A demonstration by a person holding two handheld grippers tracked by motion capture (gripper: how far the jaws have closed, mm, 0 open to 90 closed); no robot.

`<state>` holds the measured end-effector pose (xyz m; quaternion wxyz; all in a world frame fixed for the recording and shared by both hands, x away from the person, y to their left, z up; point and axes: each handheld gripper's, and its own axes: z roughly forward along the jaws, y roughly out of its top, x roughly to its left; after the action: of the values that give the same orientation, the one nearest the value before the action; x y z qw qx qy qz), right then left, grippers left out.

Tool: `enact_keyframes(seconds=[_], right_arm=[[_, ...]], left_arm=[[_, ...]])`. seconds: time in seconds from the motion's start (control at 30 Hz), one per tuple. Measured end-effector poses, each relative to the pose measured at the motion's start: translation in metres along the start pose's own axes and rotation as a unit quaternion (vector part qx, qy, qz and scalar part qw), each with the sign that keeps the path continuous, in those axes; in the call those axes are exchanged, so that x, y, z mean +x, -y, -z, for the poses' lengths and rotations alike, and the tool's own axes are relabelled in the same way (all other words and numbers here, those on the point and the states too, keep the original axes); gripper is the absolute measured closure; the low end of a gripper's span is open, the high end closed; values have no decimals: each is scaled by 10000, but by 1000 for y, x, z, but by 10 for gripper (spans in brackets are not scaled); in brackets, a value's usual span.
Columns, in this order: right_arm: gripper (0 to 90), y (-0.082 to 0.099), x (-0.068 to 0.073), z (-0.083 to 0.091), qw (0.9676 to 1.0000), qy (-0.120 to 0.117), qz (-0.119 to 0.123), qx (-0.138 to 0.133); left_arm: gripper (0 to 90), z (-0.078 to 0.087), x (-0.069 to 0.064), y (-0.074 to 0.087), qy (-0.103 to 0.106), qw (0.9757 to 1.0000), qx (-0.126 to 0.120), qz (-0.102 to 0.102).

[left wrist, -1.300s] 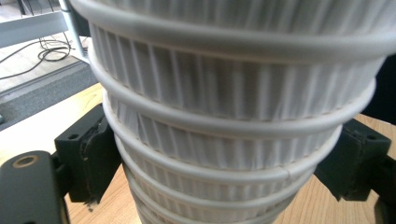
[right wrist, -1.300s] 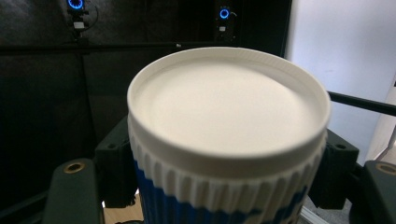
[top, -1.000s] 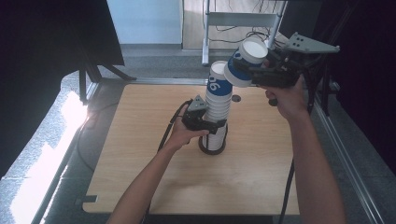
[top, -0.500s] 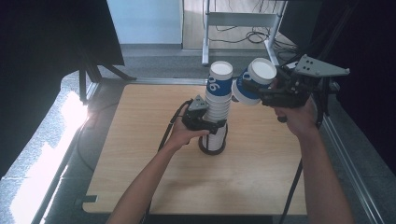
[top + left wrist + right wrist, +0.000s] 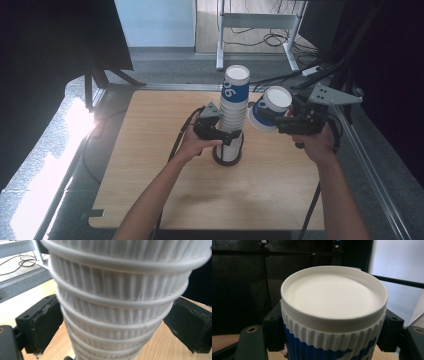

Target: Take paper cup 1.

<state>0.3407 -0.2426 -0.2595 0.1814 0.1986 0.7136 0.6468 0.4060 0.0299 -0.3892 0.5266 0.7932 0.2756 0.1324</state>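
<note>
One paper cup [image 5: 269, 113] sat clamped in the right gripper [image 5: 280, 121] beside the table's cup stack [image 5: 233, 112], which might topple since the left gripper [image 5: 223, 138] had just been opening, its pads now slack around it.

A lab: bare test table [image 5: 150, 200], floor cables [image 5: 272, 37], black curtains [image 5: 45, 45].

Dim room, daylight glare at left, dark surroundings, close-up views soft

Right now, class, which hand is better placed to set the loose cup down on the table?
Right. The right tongs already clamp the cup beside the stack, over bare table. The left tongs, just opened, flank the stack's base.
</note>
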Motion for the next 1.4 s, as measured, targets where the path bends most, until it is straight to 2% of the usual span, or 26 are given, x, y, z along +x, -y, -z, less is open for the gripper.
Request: enact_keyframes(seconds=[0.23, 0.5, 0.6, 0.63, 0.73, 0.87, 0.9, 1.07, 1.13, 1.33, 1.4], right_arm=[[263, 19, 4, 0, 9999, 15, -6, 136], [263, 36, 15, 3, 9998, -48, 17, 210], [262, 47, 19, 4, 9997, -61, 10, 225], [262, 55, 22, 4, 9996, -39, 39, 265], [262, 65, 26, 3, 9993, -4, 105, 346], [262, 86, 29, -2, 9993, -121, -62, 338], [262, 93, 31, -4, 9992, -150, -88, 359], [262, 106, 38, -7, 9990, -55, -52, 445], [262, 118, 44, -7, 9988, -121, -104, 456], [262, 138, 52, -8, 9985, -127, -215, 477], [262, 151, 58, -9, 9982, -205, -354, 449]], left_arm=[[41, 10, -1, 3, 19, 10000, -32, 26], [51, 29, -12, 12, -85, 9997, -94, -222], [59, 38, -16, 18, -105, 9997, -123, -155], [60, 45, -20, 25, -97, 9997, -190, -68], [67, 53, -22, 34, -119, 9997, -230, -8], [71, 63, -24, 47, -146, 9995, -268, 62], [75, 68, -25, 53, -133, 9992, -342, 156], [78, 79, -29, 66, -144, 9988, -424, 189], [79, 87, -33, 76, -77, 9987, -473, 200], [79, 95, -42, 91, 41, 9985, -478, 269], [79, 101, -46, 98, 90, 9978, -567, 324]])
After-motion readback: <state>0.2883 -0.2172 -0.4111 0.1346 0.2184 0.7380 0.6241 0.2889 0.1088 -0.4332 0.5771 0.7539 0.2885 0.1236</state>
